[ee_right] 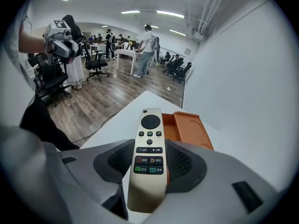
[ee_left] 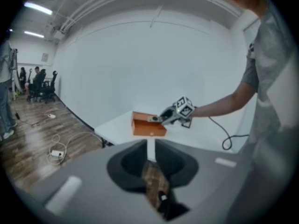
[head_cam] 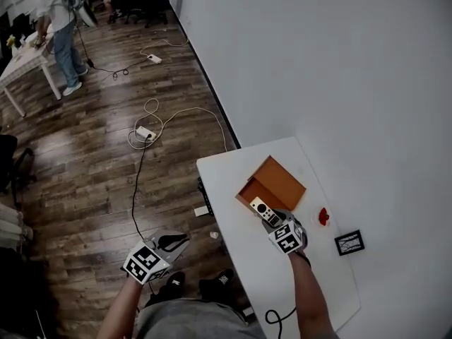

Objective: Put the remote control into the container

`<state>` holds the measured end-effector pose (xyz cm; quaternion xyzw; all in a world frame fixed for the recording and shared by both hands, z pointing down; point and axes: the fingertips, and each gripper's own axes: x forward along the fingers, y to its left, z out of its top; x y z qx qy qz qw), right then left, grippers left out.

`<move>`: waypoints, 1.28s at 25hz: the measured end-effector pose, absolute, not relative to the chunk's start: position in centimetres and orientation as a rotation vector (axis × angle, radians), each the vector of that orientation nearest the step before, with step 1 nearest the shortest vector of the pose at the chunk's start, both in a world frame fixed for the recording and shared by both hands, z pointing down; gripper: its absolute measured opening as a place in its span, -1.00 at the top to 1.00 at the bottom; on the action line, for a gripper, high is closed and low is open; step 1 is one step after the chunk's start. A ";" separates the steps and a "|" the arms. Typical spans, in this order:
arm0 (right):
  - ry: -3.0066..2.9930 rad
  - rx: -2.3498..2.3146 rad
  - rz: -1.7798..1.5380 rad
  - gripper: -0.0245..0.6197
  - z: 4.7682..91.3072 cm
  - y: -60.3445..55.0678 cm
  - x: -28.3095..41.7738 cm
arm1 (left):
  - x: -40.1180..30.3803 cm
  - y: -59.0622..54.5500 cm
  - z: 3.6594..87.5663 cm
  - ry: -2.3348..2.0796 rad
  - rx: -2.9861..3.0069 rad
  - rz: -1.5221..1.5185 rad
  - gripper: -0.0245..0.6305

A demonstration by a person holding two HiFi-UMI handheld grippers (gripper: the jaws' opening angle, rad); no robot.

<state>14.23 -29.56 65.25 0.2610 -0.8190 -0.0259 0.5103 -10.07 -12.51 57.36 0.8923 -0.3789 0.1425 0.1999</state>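
Observation:
The gold remote control [head_cam: 263,210] [ee_right: 150,125] lies lengthwise between the jaws of my right gripper [head_cam: 272,218] [ee_right: 149,148], which is shut on its lower half. Its button face is up. Its front end reaches over the near edge of the open orange container [head_cam: 279,182] [ee_right: 192,130] on the white table [head_cam: 227,182]. From the left gripper view, the remote [ee_left: 153,119] hovers at the container [ee_left: 148,128] rim. My left gripper [head_cam: 171,243] [ee_left: 150,149] hangs off the table over the wood floor, its jaws drawn together to a thin slit and holding nothing.
A small red object [head_cam: 323,216] and a black framed card [head_cam: 349,243] lie right of the container. A black cable [head_cam: 277,319] loops at the table's near end. Power strips and cords [head_cam: 145,133] trail on the floor; a person [head_cam: 60,27] stands by a far desk.

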 end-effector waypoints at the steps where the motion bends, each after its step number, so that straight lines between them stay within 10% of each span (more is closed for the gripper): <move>1: -1.971 0.622 -0.050 0.26 65.8 -30.0 14.1 | -10.3 -12.5 57.5 -1.072 2.476 0.383 0.78; 32: -1.959 0.485 0.070 0.26 73.1 -37.0 14.5 | -7.5 -15.6 58.8 -1.097 2.369 0.382 0.92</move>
